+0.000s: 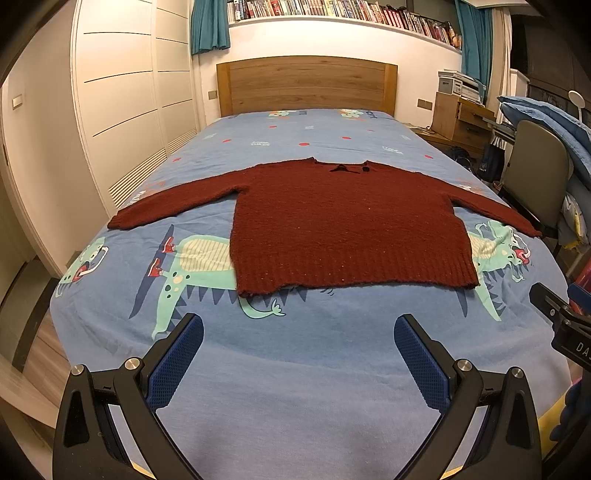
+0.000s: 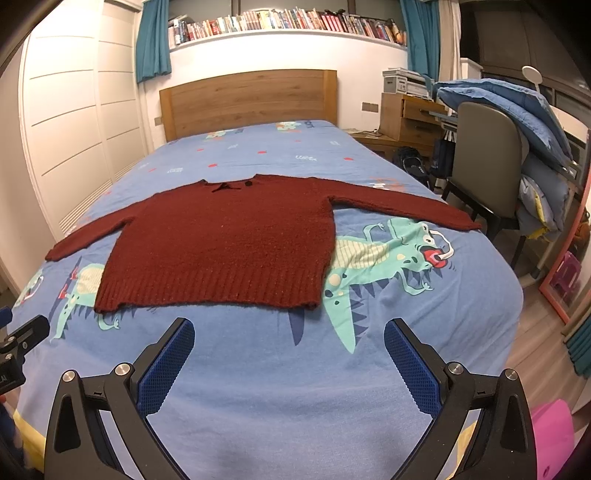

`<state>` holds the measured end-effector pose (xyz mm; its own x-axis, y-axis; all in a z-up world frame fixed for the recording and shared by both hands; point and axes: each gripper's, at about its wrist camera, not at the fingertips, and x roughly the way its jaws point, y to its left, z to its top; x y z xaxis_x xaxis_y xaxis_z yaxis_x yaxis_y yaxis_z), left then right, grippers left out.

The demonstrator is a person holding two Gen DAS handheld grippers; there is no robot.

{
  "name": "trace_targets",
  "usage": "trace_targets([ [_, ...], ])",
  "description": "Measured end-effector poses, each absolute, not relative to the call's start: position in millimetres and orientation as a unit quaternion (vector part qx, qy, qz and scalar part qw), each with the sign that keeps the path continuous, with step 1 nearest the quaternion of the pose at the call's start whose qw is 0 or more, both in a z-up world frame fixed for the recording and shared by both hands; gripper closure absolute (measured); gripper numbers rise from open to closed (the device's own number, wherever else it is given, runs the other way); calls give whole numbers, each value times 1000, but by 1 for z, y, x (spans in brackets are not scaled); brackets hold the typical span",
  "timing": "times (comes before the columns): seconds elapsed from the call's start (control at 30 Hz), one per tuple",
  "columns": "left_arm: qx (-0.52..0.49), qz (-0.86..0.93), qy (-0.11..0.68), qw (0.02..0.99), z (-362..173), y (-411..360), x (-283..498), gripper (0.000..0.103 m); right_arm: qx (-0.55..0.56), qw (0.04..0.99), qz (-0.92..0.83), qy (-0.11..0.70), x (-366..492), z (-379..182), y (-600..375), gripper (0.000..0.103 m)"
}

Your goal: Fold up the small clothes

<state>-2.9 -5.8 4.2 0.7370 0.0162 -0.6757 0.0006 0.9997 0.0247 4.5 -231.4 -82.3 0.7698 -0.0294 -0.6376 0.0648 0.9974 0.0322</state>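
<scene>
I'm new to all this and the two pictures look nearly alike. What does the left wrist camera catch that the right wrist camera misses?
Only the left wrist view shows the left tool, open, with the right one's body at its right edge. Only the right wrist view shows the right tool, open, and a pink object on the floor. Both show the dark red sweater spread flat, sleeves out, on the dinosaur bedsheet, plus the wooden headboard.

Oak headboard (image 1: 306,85), bookshelf (image 1: 343,13), possibly wardrobe (image 1: 125,103).

Coarse ribbed knit sweater (image 1: 343,225) on a smooth matt cotton bedsheet (image 1: 295,369); wooden headboard (image 1: 306,83) behind.
</scene>
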Motion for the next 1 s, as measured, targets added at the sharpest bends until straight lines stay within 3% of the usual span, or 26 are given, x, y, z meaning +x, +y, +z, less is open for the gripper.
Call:
trace_targets([
  [1.0, 7, 11, 371, 929, 0, 0, 1, 1, 29, 938, -28, 344, 6, -87, -234, 0],
])
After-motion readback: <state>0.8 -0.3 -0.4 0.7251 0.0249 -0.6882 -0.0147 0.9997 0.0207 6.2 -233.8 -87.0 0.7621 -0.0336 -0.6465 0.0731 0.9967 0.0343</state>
